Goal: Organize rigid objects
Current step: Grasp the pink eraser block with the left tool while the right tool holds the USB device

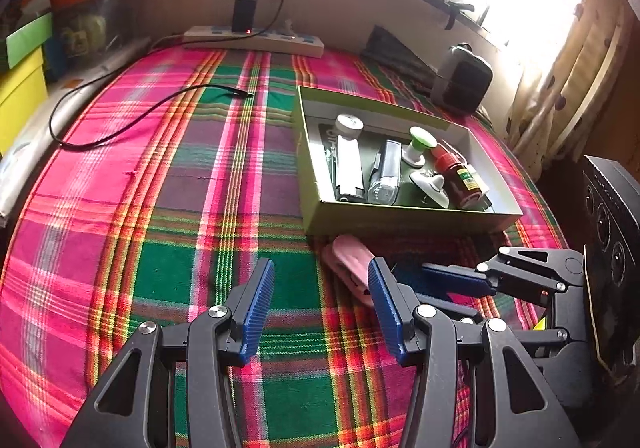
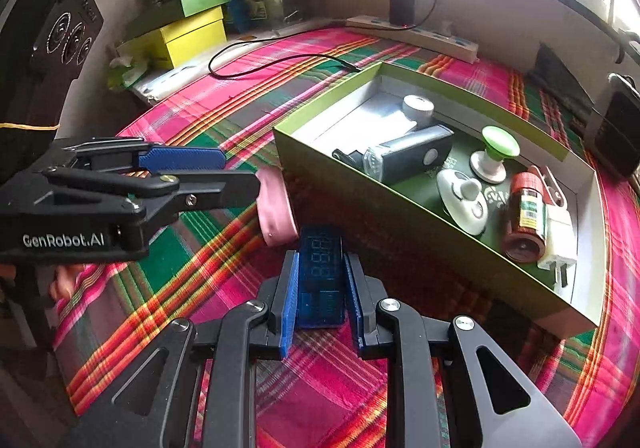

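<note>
Blue device (image 2: 322, 280) sits lengthwise between the right gripper's (image 2: 322, 288) closed jaws, box (image 2: 400, 204) at upper right; left gripper (image 1: 320, 304) gapes empty.

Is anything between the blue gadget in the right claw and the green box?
Only the box's near wall. The right claw grips the blue gadget just outside the green box; the pink object lies off to the left.
</note>
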`<state>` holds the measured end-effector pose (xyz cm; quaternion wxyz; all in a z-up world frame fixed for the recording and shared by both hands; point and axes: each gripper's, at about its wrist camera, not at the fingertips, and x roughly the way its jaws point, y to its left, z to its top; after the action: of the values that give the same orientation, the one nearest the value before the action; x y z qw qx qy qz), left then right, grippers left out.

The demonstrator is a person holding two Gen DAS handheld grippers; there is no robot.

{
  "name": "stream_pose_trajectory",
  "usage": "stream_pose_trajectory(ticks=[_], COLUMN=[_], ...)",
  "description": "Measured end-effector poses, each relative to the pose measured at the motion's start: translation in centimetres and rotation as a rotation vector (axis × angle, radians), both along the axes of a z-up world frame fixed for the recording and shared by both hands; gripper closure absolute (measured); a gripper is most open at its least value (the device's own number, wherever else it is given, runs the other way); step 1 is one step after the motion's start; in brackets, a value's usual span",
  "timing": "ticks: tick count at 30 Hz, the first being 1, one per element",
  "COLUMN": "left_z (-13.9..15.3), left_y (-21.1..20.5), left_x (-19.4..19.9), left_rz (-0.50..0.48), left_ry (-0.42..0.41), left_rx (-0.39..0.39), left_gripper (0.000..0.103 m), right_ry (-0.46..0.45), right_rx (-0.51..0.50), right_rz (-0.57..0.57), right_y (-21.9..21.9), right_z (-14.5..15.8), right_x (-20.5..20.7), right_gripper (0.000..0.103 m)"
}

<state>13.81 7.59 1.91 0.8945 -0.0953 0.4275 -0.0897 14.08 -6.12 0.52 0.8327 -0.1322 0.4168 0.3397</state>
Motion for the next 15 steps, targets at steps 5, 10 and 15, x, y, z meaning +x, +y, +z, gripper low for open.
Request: stream_pose_trajectory(ticks=[5, 10, 15], left_z=[0.1, 0.1, -0.2], left_y=[-0.1, -0.7, -1.8], left_x=[-0.1, -0.1, 0.1], left_rz=[0.003, -0.016, -0.023], left_ry=[-0.002, 0.004, 0.009], left_rx=[-0.002, -0.011, 0.026], left_gripper=[0.055, 0.055, 0.055], right_ry=[-0.004, 0.002, -0.001], right_rx=[-0.006, 0.004, 0.006], right_rz=[0.044, 0.043, 0.012], right_y=[0.7, 0.7, -0.2], right_z=[-0.1, -0.1, -0.1], right_x=[-0.6, -0.7, -0.8], right_gripper=[0.080, 0.080, 0.080])
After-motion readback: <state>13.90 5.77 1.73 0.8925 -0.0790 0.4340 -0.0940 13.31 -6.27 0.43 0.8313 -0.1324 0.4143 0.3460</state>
